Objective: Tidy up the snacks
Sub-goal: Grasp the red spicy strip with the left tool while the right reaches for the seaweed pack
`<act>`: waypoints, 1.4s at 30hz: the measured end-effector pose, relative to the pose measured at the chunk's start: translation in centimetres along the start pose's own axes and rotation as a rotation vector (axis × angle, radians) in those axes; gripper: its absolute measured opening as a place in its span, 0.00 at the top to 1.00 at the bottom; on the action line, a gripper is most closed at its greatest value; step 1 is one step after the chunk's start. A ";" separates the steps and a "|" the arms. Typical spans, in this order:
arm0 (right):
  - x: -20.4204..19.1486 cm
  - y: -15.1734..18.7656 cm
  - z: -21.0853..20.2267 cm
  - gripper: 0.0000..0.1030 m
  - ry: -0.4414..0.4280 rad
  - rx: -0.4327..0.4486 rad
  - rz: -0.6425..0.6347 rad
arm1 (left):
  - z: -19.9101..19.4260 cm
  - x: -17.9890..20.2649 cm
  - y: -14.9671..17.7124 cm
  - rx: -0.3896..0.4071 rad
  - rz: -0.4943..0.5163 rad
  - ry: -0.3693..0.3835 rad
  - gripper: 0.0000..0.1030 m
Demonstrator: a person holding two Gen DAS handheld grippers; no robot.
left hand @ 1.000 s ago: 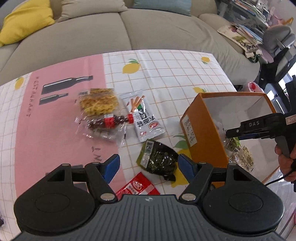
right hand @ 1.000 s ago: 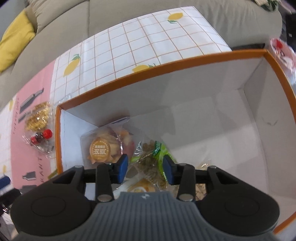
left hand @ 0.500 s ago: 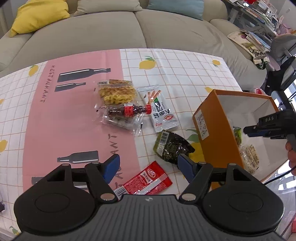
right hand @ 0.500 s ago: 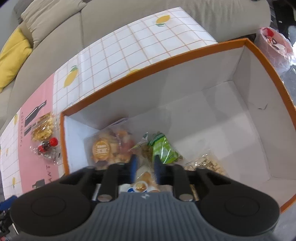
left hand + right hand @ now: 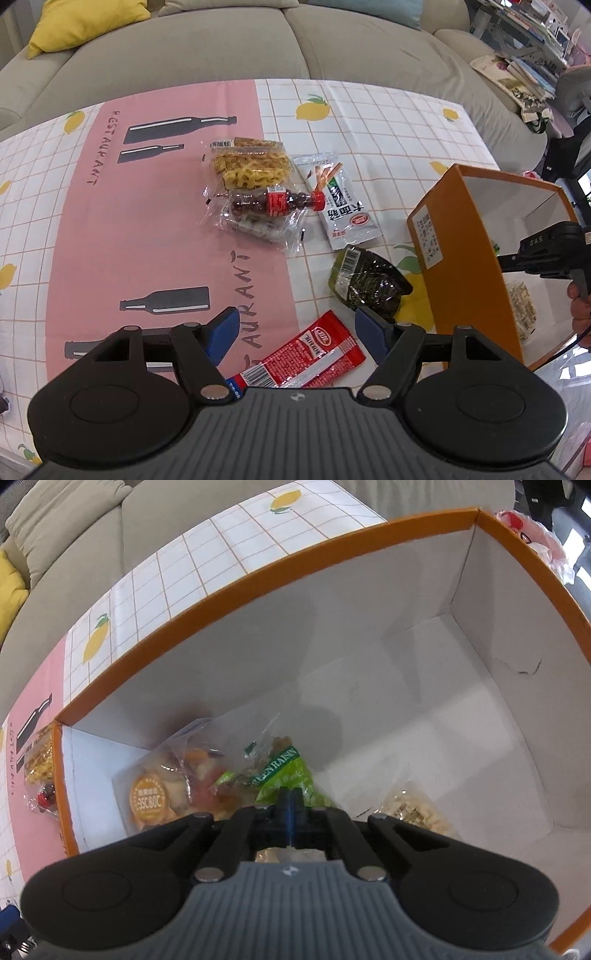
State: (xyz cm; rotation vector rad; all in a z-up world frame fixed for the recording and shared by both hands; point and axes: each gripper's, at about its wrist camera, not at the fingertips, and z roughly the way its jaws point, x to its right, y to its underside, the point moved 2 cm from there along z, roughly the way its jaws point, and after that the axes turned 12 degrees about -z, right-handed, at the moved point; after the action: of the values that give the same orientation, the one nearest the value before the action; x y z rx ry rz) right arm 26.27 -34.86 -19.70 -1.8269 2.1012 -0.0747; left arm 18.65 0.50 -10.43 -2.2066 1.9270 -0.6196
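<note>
My left gripper [image 5: 295, 328] is open and empty above the tablecloth, over a red sachet [image 5: 306, 354]. Ahead lie a dark green seaweed pack [image 5: 369, 282], a white stick-snack packet [image 5: 343, 210], a small cola-bottle candy pack [image 5: 273, 201] and a yellow noodle pack [image 5: 251, 166]. The orange box [image 5: 461, 266] stands at the right. My right gripper [image 5: 290, 803] is shut and empty above the box [image 5: 258, 579], over a green raisin bag [image 5: 286, 771], an orange-label snack bag [image 5: 155, 797] and a nut pack [image 5: 413, 808]. It also shows in the left wrist view [image 5: 517, 256].
A grey sofa [image 5: 258, 40] with a yellow cushion [image 5: 85, 22] runs behind the table. Books and a chair [image 5: 532, 70] crowd the far right. The table edge lies just past the box on the right.
My right gripper has closed, from open to shut, with nothing between the fingers, and stayed over the box. My left gripper has pulled back and up, bringing the red sachet fully into view.
</note>
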 end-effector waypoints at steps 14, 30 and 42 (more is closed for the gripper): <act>-5.3 3.5 -7.6 0.99 -0.061 0.205 -0.173 | -2.8 -1.4 1.1 0.058 -0.004 0.075 0.20; -19.2 14.3 -10.3 0.80 -0.171 0.353 -0.605 | -5.4 -3.2 4.8 0.098 0.201 0.109 0.20; -19.7 15.5 -6.6 0.70 -0.091 0.308 -0.709 | -0.8 -2.7 6.2 -0.011 0.422 0.135 0.20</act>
State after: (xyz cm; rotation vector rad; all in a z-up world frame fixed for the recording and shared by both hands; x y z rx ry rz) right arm 11.67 -14.44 -13.18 -2.2161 1.2088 -0.4513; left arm 12.41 2.28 -12.56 -1.7150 2.3673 -0.6975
